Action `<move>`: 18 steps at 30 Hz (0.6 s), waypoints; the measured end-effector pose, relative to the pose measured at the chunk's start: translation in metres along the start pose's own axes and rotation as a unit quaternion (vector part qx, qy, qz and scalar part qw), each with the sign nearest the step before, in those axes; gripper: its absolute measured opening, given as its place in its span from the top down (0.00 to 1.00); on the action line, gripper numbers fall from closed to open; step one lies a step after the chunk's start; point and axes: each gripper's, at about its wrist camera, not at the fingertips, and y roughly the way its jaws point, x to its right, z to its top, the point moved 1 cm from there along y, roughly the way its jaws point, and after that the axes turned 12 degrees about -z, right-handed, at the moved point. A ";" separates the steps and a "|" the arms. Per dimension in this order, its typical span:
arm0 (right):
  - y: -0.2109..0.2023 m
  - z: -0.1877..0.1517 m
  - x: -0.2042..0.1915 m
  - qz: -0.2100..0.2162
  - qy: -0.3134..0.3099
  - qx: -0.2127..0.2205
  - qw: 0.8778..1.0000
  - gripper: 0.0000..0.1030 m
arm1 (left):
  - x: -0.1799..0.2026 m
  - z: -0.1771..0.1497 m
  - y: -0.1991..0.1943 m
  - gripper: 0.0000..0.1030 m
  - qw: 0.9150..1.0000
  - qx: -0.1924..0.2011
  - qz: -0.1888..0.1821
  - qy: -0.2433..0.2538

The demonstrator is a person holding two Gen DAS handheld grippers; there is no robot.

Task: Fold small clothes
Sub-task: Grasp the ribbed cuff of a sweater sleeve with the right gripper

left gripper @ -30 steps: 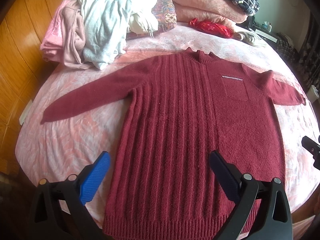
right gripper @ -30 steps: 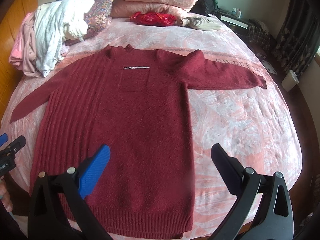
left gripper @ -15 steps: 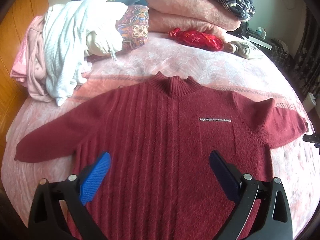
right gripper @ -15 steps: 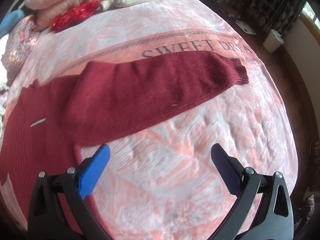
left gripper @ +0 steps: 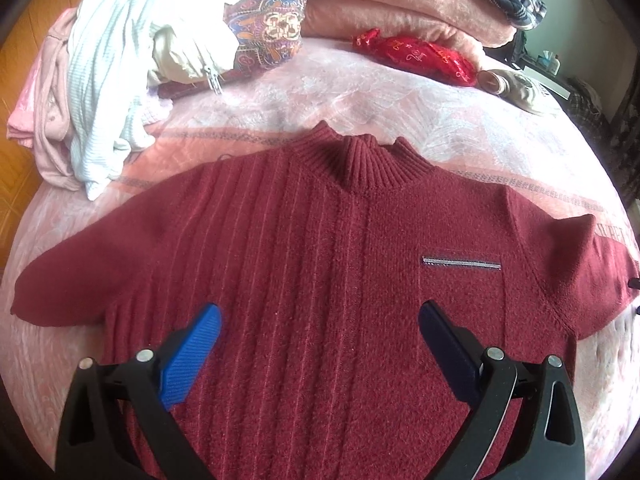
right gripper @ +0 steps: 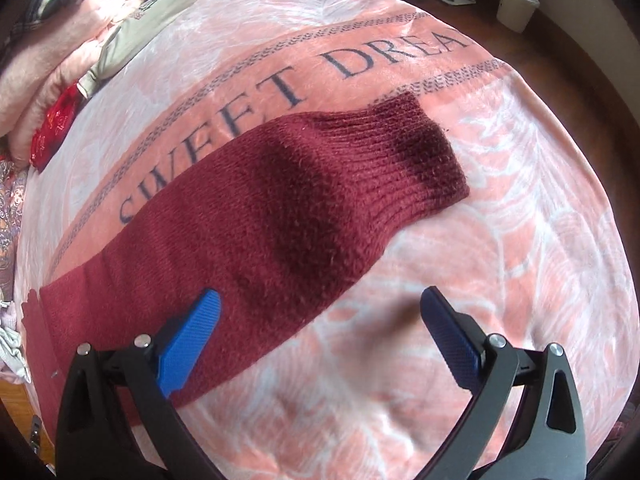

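Observation:
A dark red knit sweater (left gripper: 320, 264) lies flat, front up, on a pink bedspread (left gripper: 460, 120), collar away from me and both sleeves spread out. My left gripper (left gripper: 318, 322) is open and empty above the sweater's chest, below the collar. In the right wrist view the sweater's right sleeve (right gripper: 280, 216) lies across the bedspread (right gripper: 520, 280) with its ribbed cuff (right gripper: 420, 152) at the far end. My right gripper (right gripper: 320, 308) is open and empty, low over the sleeve's near edge, its left finger above the sleeve.
A heap of white and pink clothes (left gripper: 100, 80) and a patterned cushion (left gripper: 272, 28) sit at the back left. Folded pink blankets (left gripper: 400, 4), a red bag (left gripper: 420, 56) and a cap (left gripper: 520, 88) lie at the back. A white bin (right gripper: 516, 4) stands on the floor beyond the bed.
Both grippers have moved forward and lower. The left went from the hem up to the chest. The right swung right, from the body to the right sleeve near the cuff.

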 end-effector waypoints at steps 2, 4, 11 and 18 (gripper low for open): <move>0.005 0.006 0.005 -0.002 0.015 -0.001 1.000 0.24 | -0.003 0.002 0.000 0.04 1.000 0.004 0.008 0.001; 0.006 0.010 0.009 0.006 0.028 0.003 1.000 0.31 | -0.007 0.003 0.000 0.04 1.000 0.006 0.011 -0.003; -0.005 0.011 0.010 0.032 0.029 0.010 0.999 0.91 | -0.017 0.004 0.013 0.04 1.000 -0.015 0.013 -0.009; -0.038 0.003 -0.027 -0.037 -0.028 0.063 0.997 0.94 | -0.023 0.002 0.013 0.04 1.000 -0.021 0.008 -0.005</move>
